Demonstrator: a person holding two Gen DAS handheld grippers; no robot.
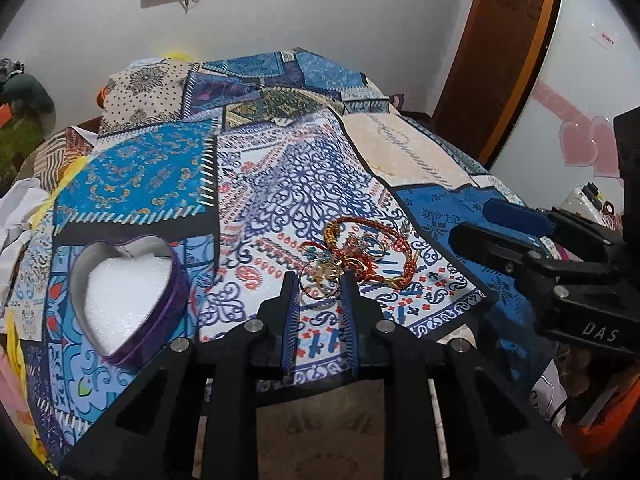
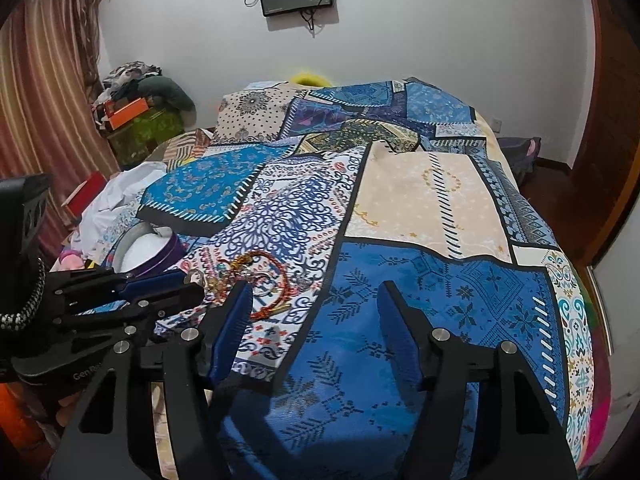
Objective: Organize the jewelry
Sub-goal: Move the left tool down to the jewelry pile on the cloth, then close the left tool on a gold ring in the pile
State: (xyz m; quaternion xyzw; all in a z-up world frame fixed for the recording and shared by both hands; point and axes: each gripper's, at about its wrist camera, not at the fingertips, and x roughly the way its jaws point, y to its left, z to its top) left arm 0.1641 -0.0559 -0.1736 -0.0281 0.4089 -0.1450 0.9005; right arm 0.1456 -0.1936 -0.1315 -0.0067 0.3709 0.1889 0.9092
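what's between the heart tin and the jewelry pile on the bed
Only bare patterned bedspread: the left wrist view shows nothing lying between the heart-shaped tin and the jewelry pile. The left hand-held gripper sits nearer, by the pile.

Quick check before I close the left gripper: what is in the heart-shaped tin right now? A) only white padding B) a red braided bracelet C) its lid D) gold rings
A: in the left wrist view the heart-shaped tin shows only white padding, while the jewelry pile lies on the bedspread in front of the left gripper.

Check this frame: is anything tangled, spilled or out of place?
Yes: the jewelry lies in one tangled heap on the bedspread, bracelets and rings overlapping. The heart-shaped tin beside it holds only white padding.
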